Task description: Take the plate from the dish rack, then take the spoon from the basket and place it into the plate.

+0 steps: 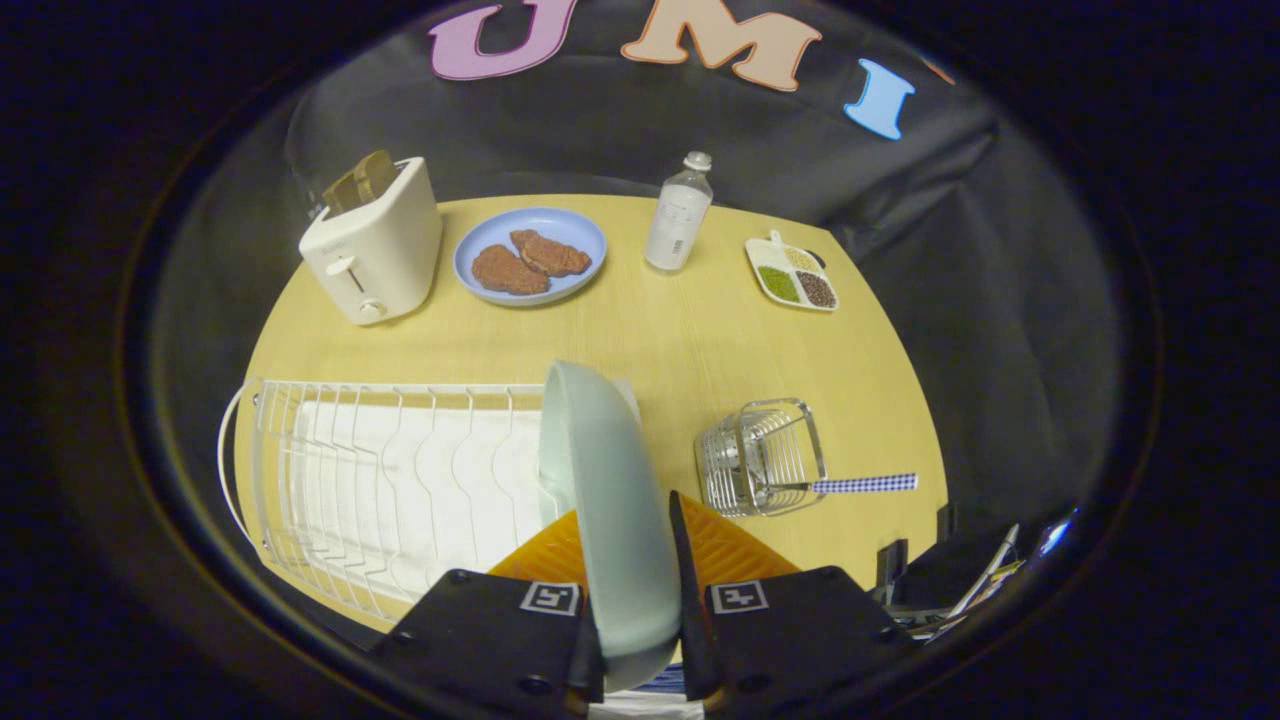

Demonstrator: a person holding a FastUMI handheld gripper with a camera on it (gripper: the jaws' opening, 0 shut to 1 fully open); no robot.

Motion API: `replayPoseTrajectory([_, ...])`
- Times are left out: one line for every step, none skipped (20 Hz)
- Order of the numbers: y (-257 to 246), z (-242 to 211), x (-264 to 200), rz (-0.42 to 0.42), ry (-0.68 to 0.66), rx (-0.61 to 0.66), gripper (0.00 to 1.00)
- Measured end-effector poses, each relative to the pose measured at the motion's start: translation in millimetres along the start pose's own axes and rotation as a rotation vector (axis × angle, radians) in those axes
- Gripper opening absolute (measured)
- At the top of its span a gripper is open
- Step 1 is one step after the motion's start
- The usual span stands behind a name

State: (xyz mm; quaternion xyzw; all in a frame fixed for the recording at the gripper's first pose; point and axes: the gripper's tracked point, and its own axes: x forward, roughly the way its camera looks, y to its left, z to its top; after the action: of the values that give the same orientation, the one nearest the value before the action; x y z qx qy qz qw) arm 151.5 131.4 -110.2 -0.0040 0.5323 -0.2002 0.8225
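Note:
A pale green plate (610,500) stands on edge between my two fingers, and my gripper (630,540) is shut on its near rim. The plate's far edge reaches over the right end of the white wire dish rack (380,470), which lies on a white mat to the left of the fingers. To the right, just beyond the fingers, a small wire basket (760,455) lies on the wooden table (640,330). A spoon with a blue checked handle (865,484) sticks out of the basket toward the right.
Along the table's far side stand a cream toaster (375,245) with bread in it, a blue plate (530,255) with two brown patties, a clear bottle (678,212) and a small divided dish (792,275) of beans. Bare wood lies between these and the rack.

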Motion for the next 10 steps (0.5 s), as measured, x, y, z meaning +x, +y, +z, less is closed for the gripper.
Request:
replayPoseTrajectory([0.8, 5.0, -2.4, -0.014, -0.009, 0.0, 0.33])
replayPoseTrajectory([0.4, 8.4, -5.2, -0.032, -0.016, -0.006, 0.33])
replayPoseTrajectory([-0.7, 12.5, -7.6, -0.046, -0.025, -0.014, 0.33])
replayPoseTrajectory([-0.9, 13.6, -8.5, -0.059, -0.023, -0.016, 0.33])
replayPoseTrajectory([-0.8, 13.8, -10.2, -0.067, -0.018, -0.012, 0.33])
replayPoseTrajectory([-0.2, 13.6, -9.9, -0.07, -0.012, -0.007, 0.33])
replayPoseTrajectory([0.0, 14.6, -11.0, -0.069, -0.01, 0.002, 0.33])
replayPoseTrajectory([-1.3, 15.8, -10.0, -0.066, -0.011, 0.009, 0.33])
replayPoseTrajectory([-2.7, 17.4, -10.8, -0.062, -0.013, 0.017, 0.33])
replayPoseTrajectory([-7.2, 19.3, -9.9, -0.068, -0.02, 0.025, 0.33])
